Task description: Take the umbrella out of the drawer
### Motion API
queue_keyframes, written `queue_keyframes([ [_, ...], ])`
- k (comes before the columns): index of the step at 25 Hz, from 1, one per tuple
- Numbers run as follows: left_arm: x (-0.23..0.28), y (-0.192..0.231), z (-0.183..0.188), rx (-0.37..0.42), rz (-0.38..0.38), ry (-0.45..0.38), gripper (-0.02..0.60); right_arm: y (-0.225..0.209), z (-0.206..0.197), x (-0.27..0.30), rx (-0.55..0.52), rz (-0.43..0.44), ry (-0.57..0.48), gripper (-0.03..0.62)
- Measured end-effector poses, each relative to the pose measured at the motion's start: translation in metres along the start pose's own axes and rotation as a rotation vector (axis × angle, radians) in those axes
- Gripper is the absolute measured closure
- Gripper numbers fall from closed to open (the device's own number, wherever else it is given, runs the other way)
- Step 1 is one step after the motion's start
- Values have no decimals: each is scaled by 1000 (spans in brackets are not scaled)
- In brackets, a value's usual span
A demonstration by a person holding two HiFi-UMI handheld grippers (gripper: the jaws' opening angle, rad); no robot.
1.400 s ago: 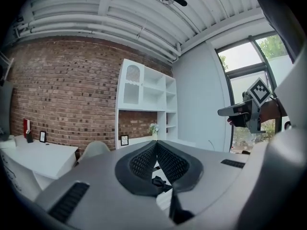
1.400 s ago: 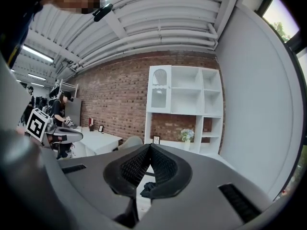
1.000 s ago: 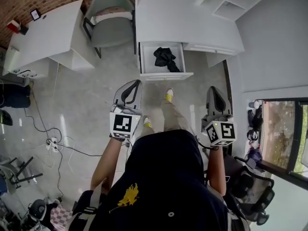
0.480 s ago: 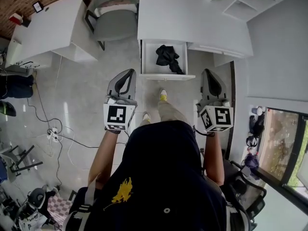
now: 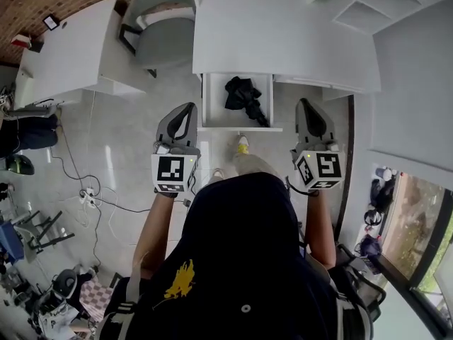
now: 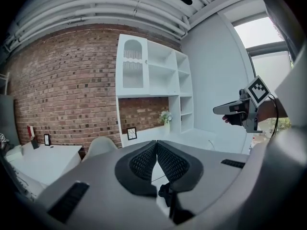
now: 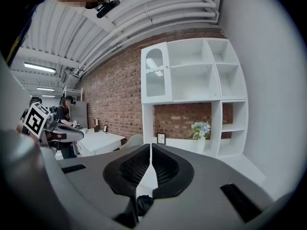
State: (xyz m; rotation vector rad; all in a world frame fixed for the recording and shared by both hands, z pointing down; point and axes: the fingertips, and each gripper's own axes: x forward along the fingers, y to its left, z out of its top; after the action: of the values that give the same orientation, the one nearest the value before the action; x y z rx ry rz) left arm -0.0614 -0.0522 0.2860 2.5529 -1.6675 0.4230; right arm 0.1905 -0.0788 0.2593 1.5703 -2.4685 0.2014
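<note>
Drawer (image 5: 208,98) already open under the counter (image 5: 283,34), umbrella (image 5: 243,94) untouched inside; left claw (image 5: 187,109) and right claw (image 5: 306,105) both pinched closed, empty, short of it.

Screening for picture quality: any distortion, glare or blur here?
Head view: sharp, evenly lit, desk edges bowed; umbrella in the drawer reads clearly. Left gripper view: strong fisheye, dark corners, bright window. Right gripper view: same fisheye and dark corners.
</note>
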Motion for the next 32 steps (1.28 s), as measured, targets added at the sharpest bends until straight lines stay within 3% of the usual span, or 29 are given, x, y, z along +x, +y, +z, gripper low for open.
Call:
queue_keyframes([
  [4, 33, -5, 2, 2, 19, 38, 563, -22, -11, 29, 27, 58, 29, 567],
  [11, 59, -7, 2, -14, 33, 90, 563, -16, -27, 65, 44, 162, 86, 534],
  [17, 59, 7, -18, -51, 41, 136, 563, -6, -43, 82, 48, 177, 151, 496],
  [20, 58, 17, -23, -73, 36, 112, 563, 4, -46, 85, 119, 170, 161, 475],
  [23, 61, 16, -34, -62, -11, 120, 563, 17, -51, 87, 191, 176, 170, 432],
  [26, 68, 21, -42, -46, -45, 118, 563, 27, -66, 94, 167, 179, 213, 388],
  [32, 64, 24, -63, -90, -62, 122, 563, 52, -108, 107, 126, 217, 335, 306],
])
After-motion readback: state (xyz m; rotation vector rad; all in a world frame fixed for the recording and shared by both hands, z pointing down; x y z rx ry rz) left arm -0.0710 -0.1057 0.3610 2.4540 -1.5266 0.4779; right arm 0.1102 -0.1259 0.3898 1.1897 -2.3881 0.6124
